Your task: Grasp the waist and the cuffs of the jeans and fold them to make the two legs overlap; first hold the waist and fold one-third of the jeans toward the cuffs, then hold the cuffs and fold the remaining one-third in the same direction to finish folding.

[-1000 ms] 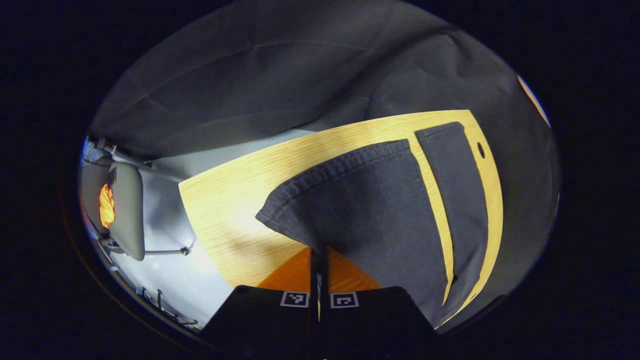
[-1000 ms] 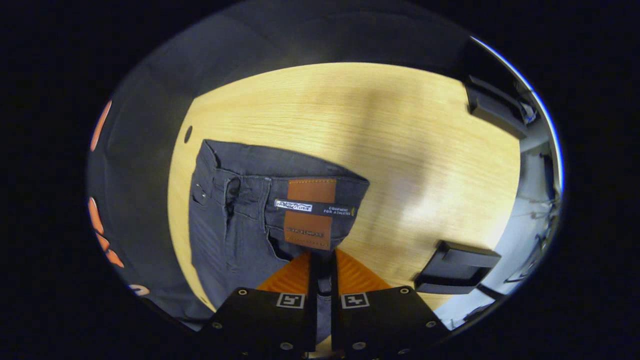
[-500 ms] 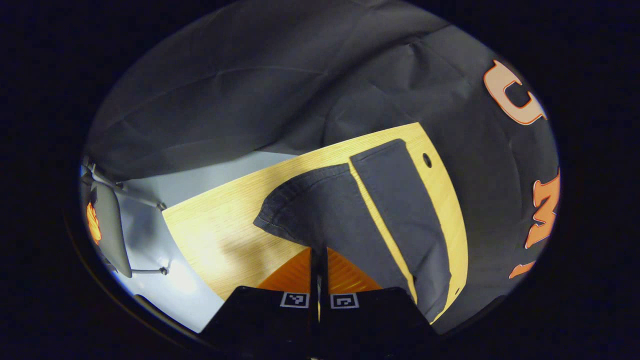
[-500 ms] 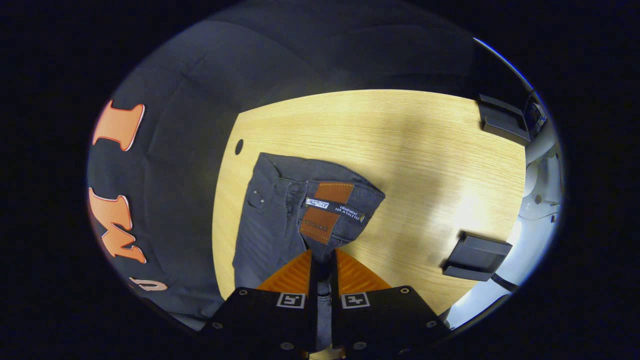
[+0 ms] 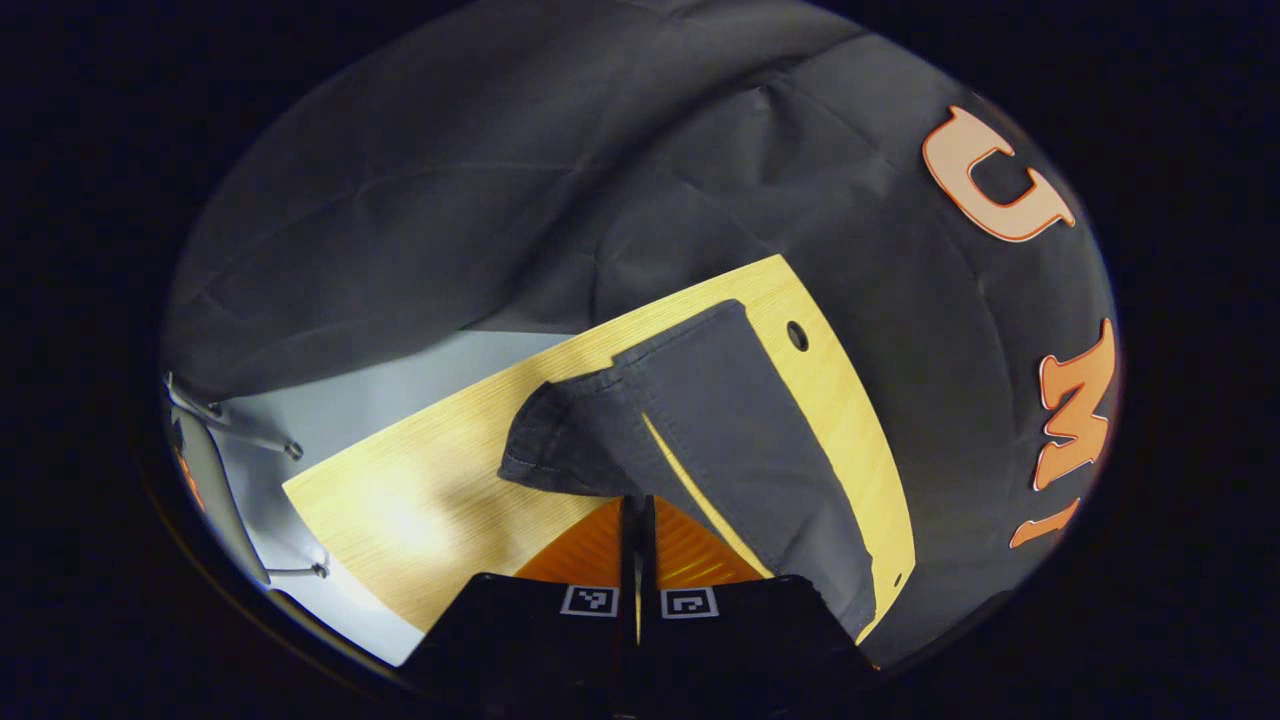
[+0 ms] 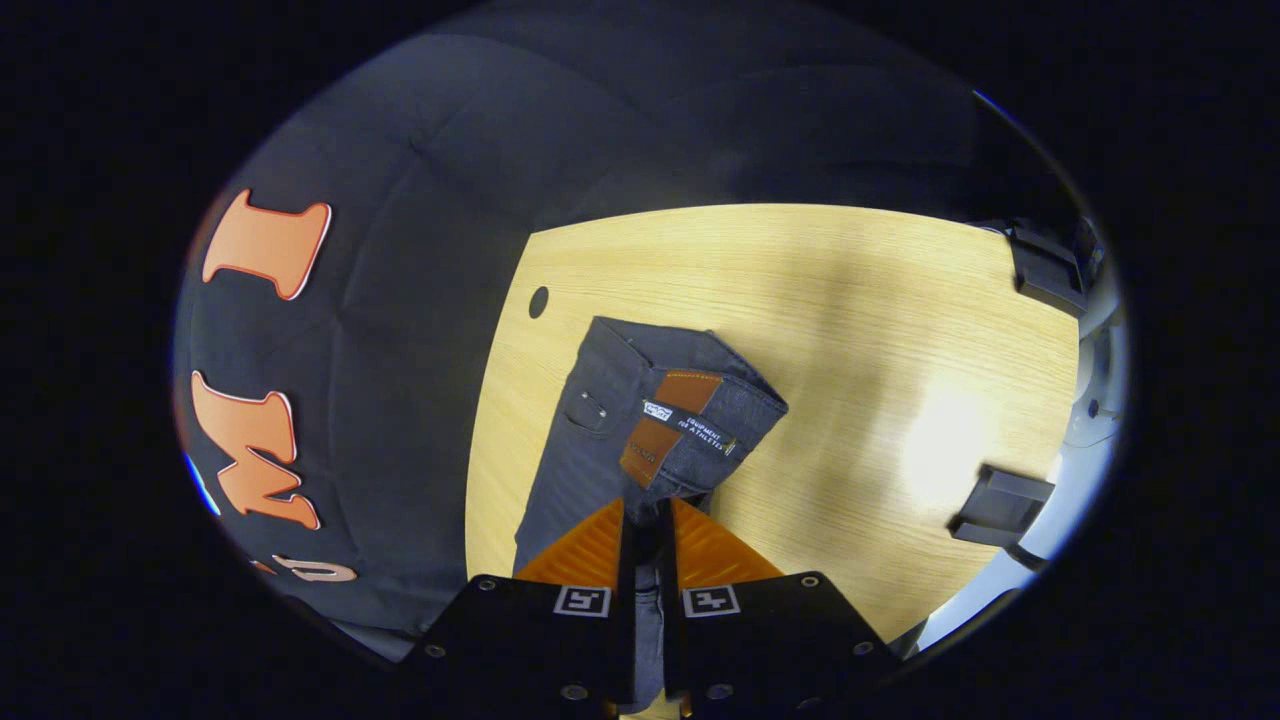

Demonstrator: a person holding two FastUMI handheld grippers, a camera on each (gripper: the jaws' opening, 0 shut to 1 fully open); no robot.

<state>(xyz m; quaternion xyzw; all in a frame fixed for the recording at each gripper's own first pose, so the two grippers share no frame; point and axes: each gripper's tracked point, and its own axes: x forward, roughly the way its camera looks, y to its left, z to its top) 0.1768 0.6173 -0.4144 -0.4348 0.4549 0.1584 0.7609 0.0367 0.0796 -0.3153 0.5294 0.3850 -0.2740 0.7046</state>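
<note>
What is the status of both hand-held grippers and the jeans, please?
Left hand-held gripper shut on cuff. Right hand-held gripper shut on waist. Jeans half lifted above wooden table. Nothing in the way.

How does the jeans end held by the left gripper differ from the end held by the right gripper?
The left gripper pinches a plain hemmed cuff; the right gripper pinches the waist, which carries a brown patch and rivets. The cuff end shows two legs with a gap between; the waist end is one bunched piece. Both ends are lifted off the wooden table.
</note>
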